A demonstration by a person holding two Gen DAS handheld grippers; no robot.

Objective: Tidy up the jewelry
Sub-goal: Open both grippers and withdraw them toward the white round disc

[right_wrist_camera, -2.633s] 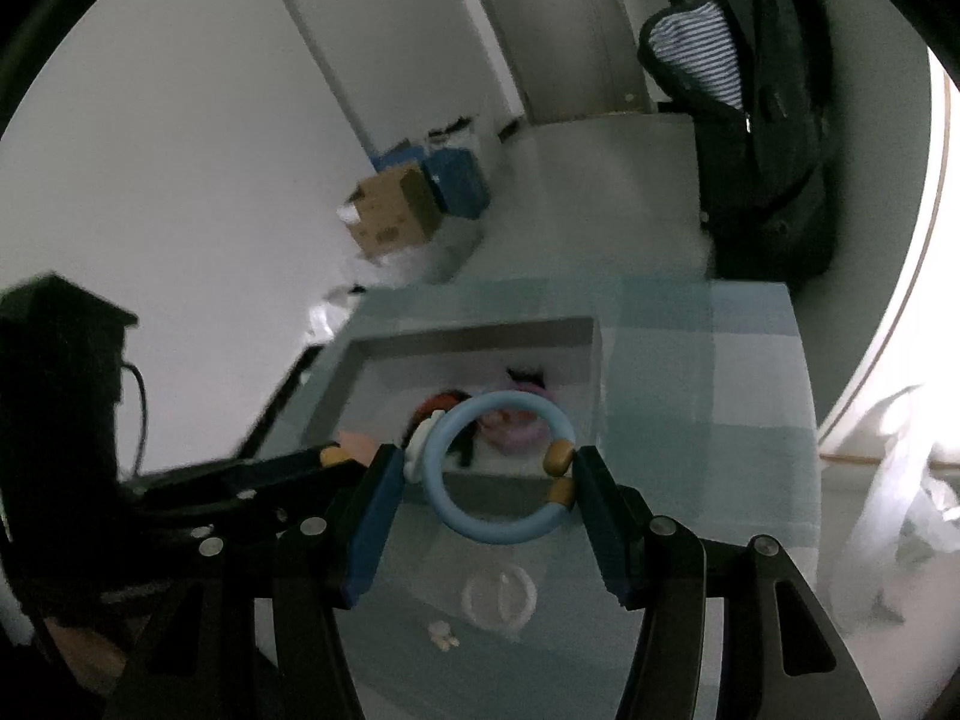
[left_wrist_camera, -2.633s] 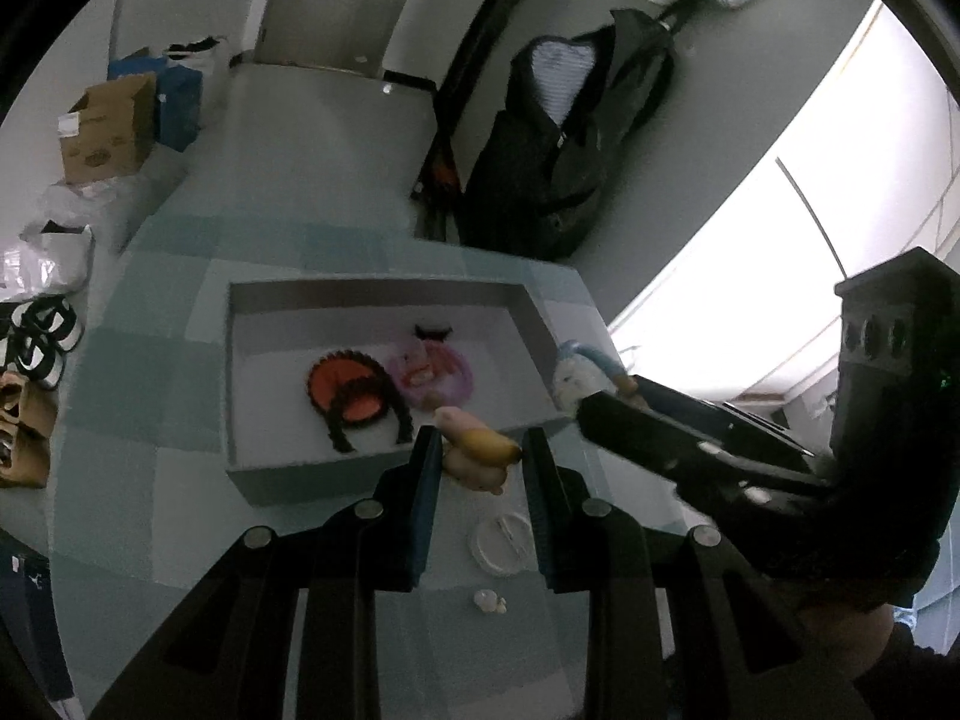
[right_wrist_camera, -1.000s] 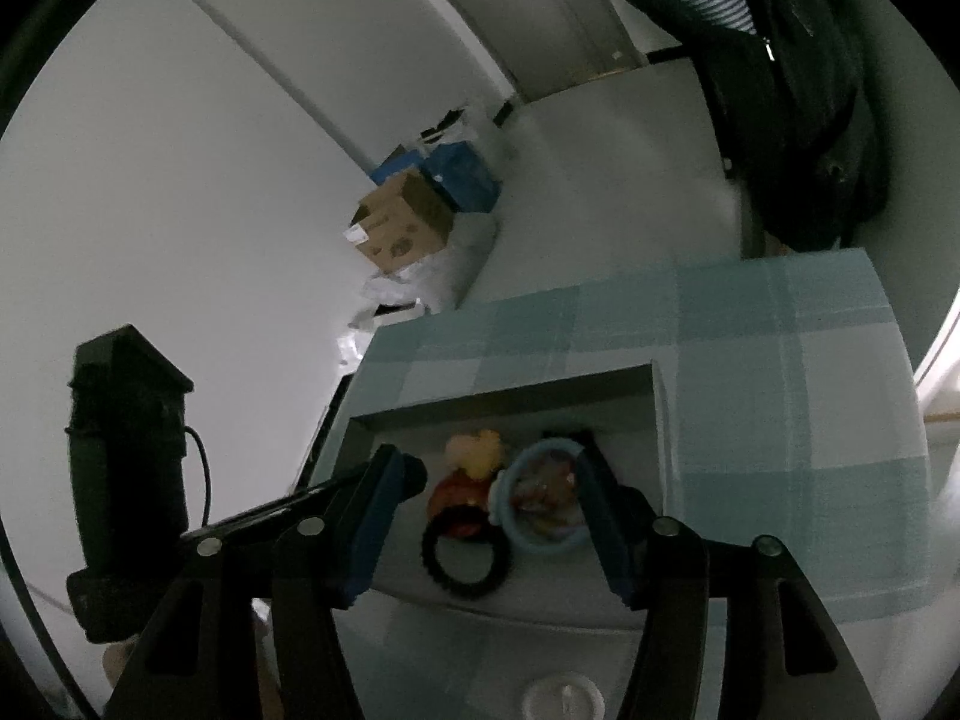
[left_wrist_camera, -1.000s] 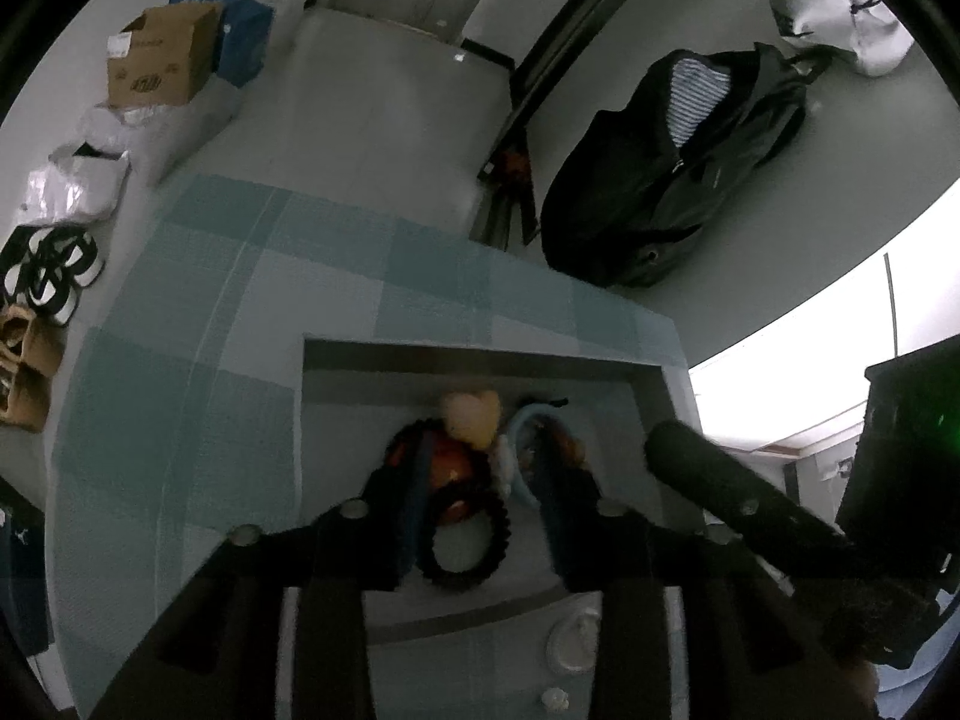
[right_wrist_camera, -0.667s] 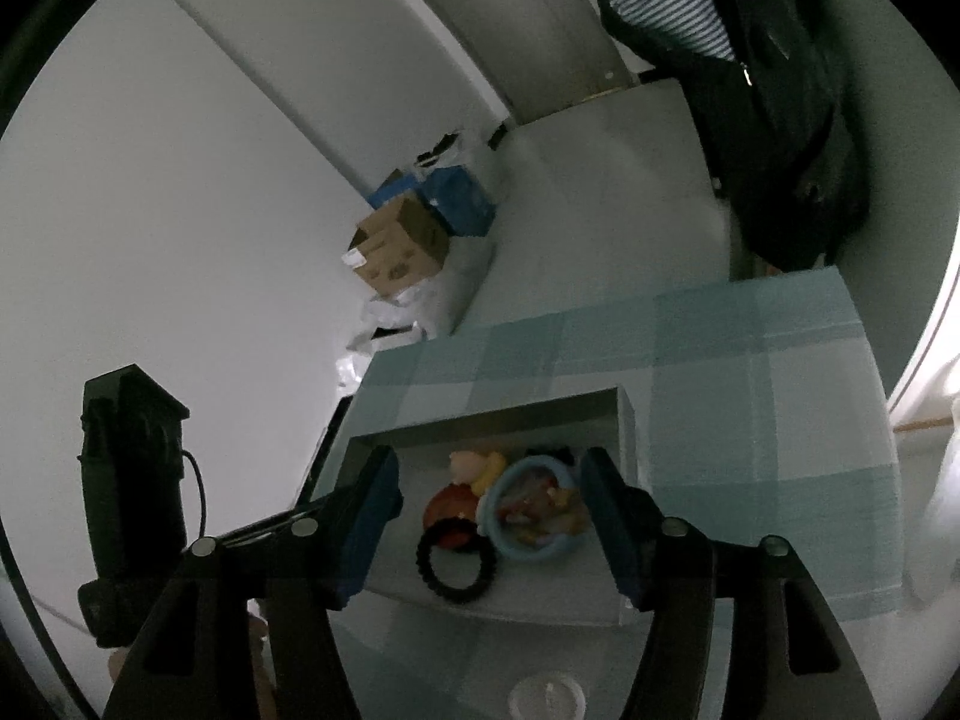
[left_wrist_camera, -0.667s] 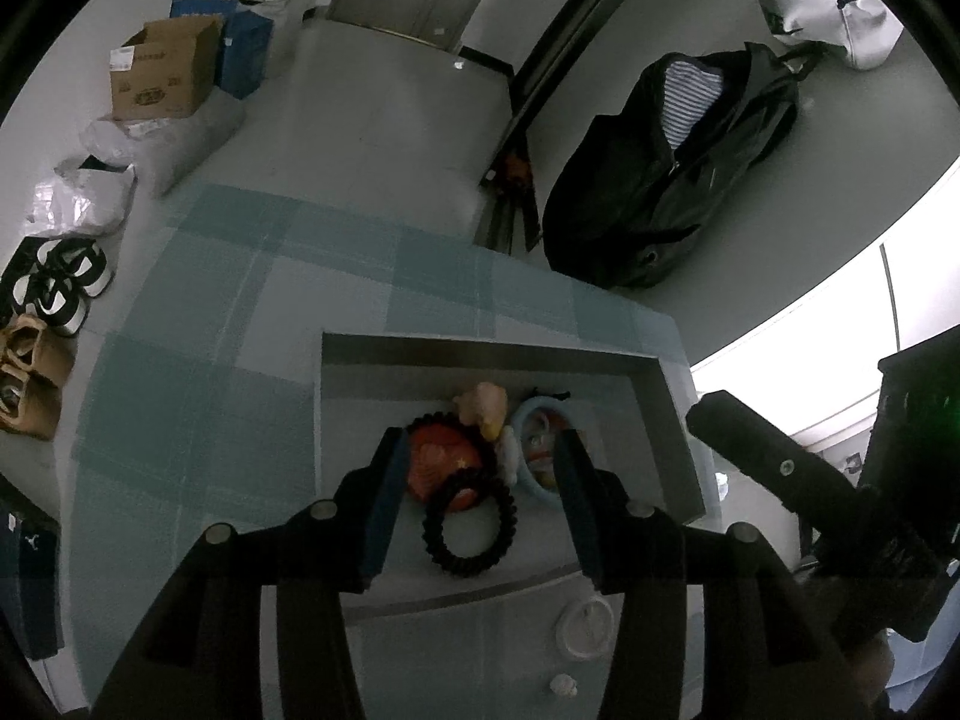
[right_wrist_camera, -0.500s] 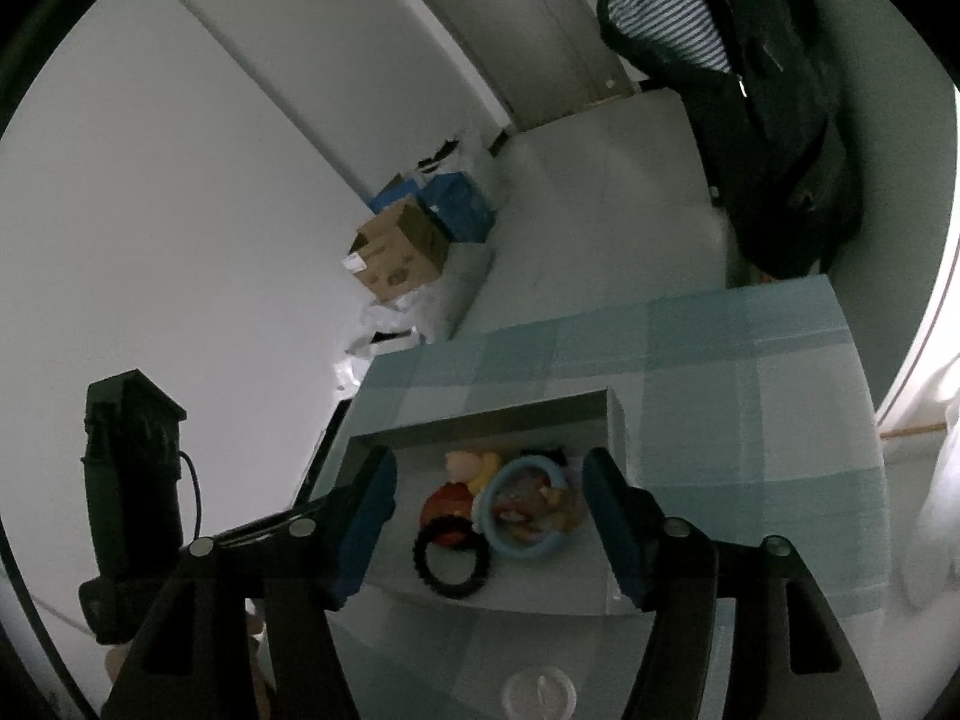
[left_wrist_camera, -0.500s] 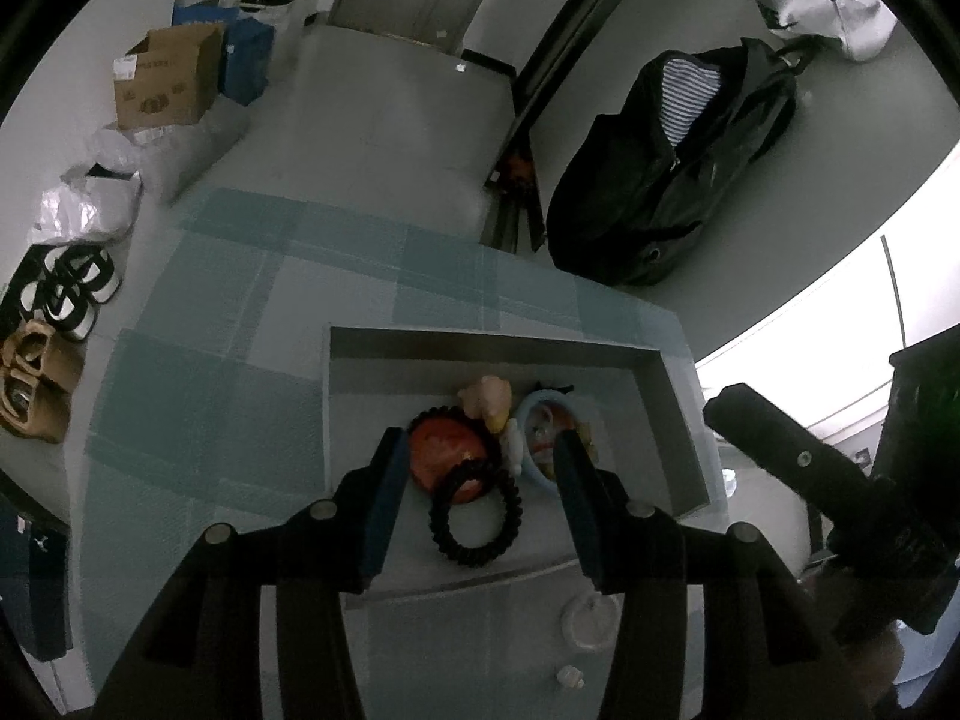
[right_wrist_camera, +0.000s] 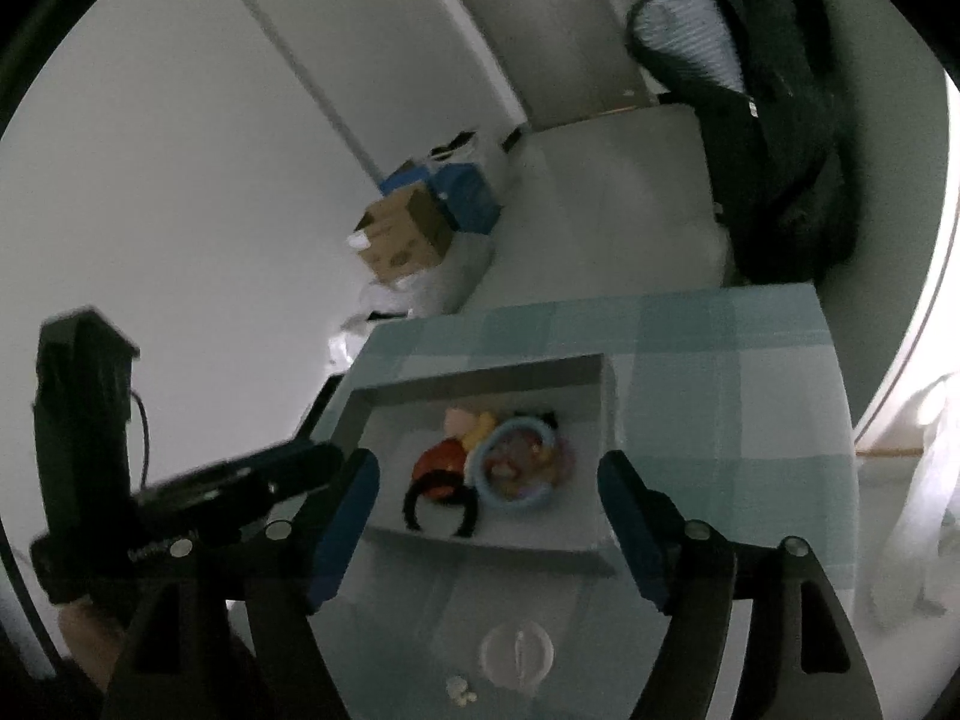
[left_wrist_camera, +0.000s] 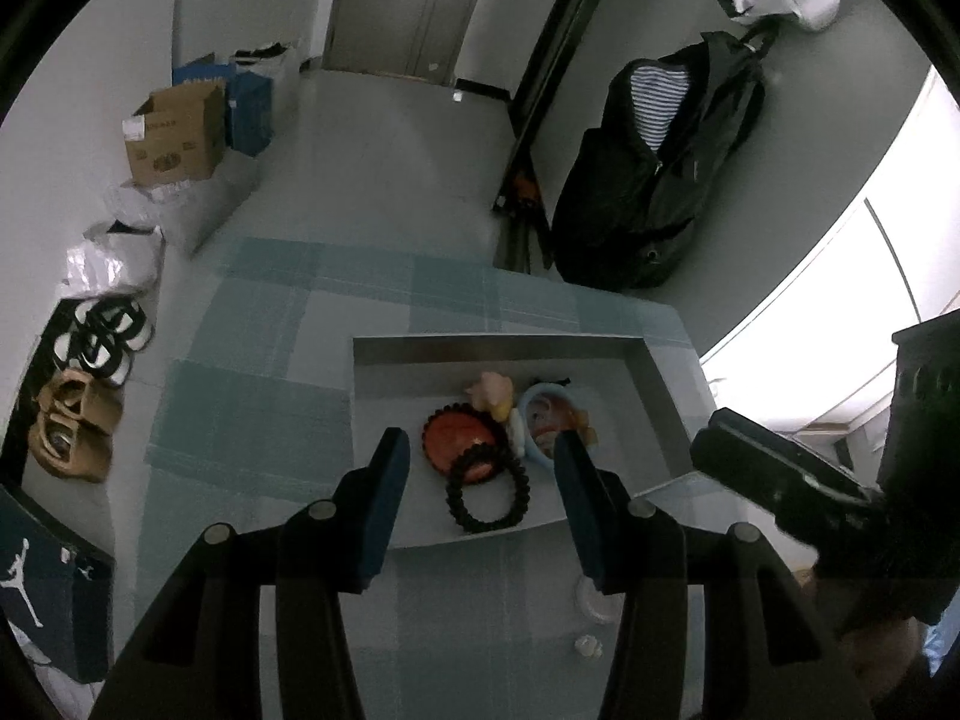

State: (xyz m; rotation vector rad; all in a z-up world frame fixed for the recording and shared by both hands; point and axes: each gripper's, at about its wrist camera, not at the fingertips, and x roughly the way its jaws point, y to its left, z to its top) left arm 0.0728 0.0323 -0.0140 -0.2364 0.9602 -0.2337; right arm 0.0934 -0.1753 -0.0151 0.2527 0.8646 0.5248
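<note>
A grey tray on the checked cloth holds a black bead bracelet, a red round piece, a pink and yellow charm and a light blue ring. My left gripper hovers open above the tray's near side, with nothing between its fingers. My right gripper also hangs above the tray. Its jaws are opening and clear of the blue ring and the black bracelet. Each gripper shows at the edge of the other's view.
A small clear round lid and a tiny white piece lie on the cloth in front of the tray. Beyond the table are a cardboard box, shoes and a black backpack on the floor.
Both grippers have drawn back and upward from the tray. The charm and the blue ring now lie in it, let go. The right jaws stand wider apart.
</note>
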